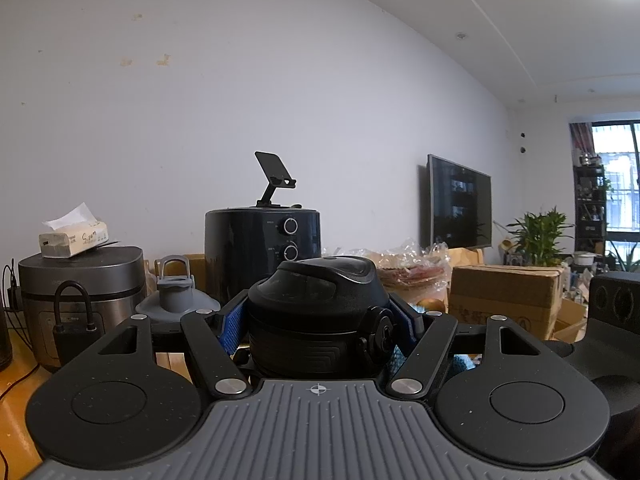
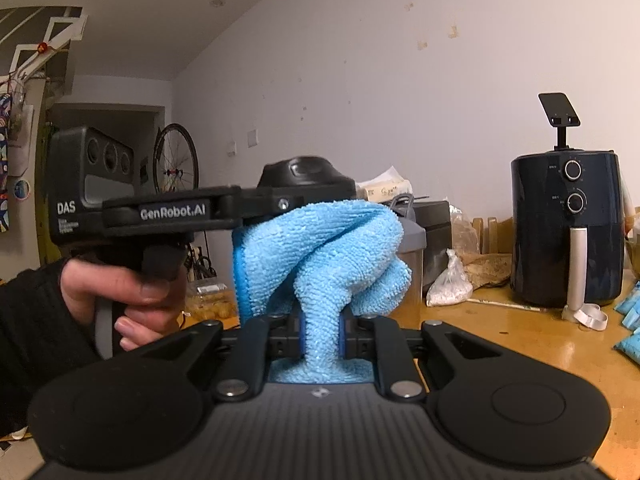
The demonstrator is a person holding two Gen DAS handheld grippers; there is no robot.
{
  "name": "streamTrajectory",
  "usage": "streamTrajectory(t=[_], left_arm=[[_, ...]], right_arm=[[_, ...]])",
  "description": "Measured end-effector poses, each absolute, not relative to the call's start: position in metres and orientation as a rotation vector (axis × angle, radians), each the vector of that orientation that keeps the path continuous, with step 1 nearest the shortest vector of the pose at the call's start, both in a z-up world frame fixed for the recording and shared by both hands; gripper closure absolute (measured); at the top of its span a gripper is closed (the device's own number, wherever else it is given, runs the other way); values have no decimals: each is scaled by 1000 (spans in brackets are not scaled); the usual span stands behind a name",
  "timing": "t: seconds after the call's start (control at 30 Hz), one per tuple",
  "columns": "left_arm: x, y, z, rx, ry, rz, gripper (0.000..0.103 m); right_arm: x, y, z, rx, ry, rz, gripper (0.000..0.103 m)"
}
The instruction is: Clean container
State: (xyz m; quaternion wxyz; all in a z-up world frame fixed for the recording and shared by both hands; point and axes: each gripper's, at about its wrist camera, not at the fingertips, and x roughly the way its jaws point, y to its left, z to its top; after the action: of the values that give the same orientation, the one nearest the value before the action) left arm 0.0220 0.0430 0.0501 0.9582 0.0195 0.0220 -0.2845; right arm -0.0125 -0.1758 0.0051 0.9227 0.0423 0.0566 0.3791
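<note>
A black container point(image 1: 316, 304) with a domed flip lid sits upright between the blue pads point(image 1: 231, 326) of my left gripper point(image 1: 319, 322), which is shut on it just below the lid. In the right wrist view a person's hand point(image 2: 132, 280) holds that left gripper point(image 2: 256, 206) side-on, with the container's lid point(image 2: 304, 172) showing above its fingers. My right gripper point(image 2: 320, 338) is shut on a bunched light-blue microfibre cloth point(image 2: 332, 248). The cloth bulges up against the container's side and hides its body. A scrap of the cloth point(image 1: 460, 362) peeks out in the left wrist view.
A wooden table point(image 2: 500, 332) carries a dark air fryer point(image 2: 568, 232) with a phone stand on top, a rice cooker point(image 1: 80, 292) with a tissue pack point(image 1: 74, 238), a grey-lidded bottle point(image 1: 176, 300), plastic bags, a cardboard box point(image 1: 504, 296) and blue packets point(image 2: 632, 320).
</note>
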Motion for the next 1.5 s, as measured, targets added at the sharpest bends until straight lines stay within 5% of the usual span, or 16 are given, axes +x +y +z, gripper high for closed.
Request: streamTrajectory(t=[1.5], left_arm=[[21, 42, 48, 39, 56, -564, 35]], right_arm=[[-9, -177, 12, 86, 121, 790, 95]])
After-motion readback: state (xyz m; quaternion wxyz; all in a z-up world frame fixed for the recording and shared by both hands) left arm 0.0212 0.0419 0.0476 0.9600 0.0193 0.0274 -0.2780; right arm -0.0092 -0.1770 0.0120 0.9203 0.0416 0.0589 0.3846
